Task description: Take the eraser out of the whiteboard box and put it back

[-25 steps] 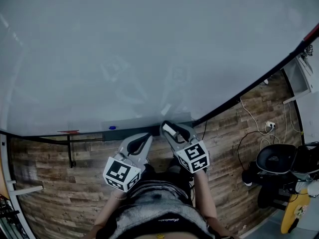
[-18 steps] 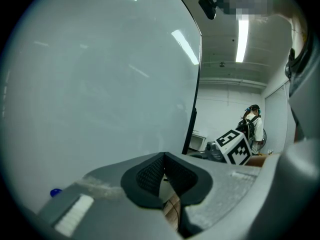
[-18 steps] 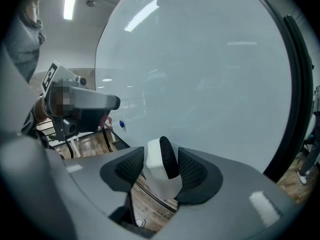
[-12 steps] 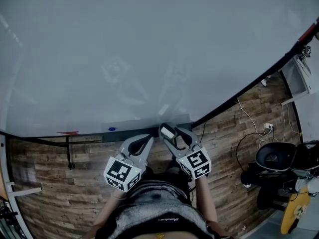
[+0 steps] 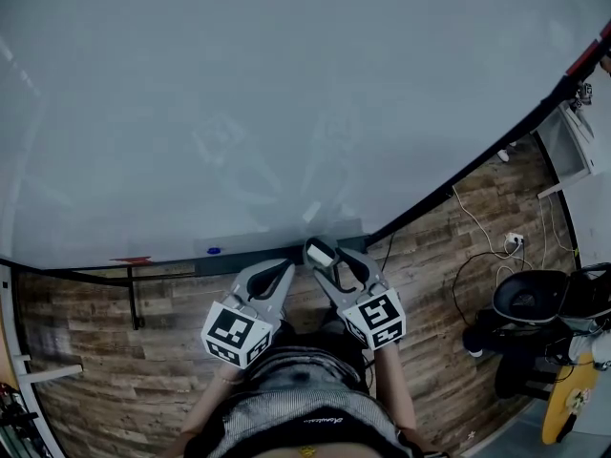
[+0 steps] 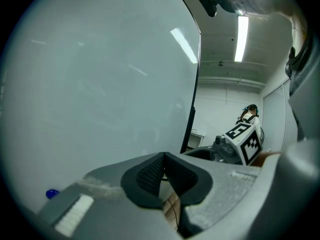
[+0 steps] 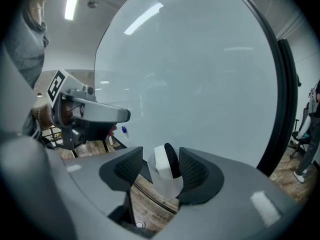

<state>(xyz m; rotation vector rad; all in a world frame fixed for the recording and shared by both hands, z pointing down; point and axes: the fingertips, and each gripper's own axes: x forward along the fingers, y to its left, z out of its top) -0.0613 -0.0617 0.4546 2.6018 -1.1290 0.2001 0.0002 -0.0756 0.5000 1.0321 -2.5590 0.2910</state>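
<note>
whiteboard box: a pale, open-topped holder at the lower edge of the whiteboard. Every place below is given from this box.
eraser: it stands upright inside the box, with its top above the rim. Its white back faces one pad and its dark felt faces the other. It looks seated, so the put-back step appears done.
right gripper: it straddles the box with one jaw on each side. The jaws are spread wide and have just been opening. The eraser is between them but is not gripped. A clear gap shows on the white side. The felt side is close to its pad but does not appear pressed. The wide spread probably lets the gripper pull away without dragging the eraser back out.
left gripper: it is just left of the box and points at the board. Its jaws are closed together on nothing. It seems parked there because the job needs only one hand.
blue object: it sits further left of the box along the same lower edge, well apart. It is too small to identify and has no part in the task.
next move: judged from here, the right gripper should back straight away from the box with its jaws kept spread.
risk: the nearer pad could catch the felt side and tip the eraser over the rim.
</note>
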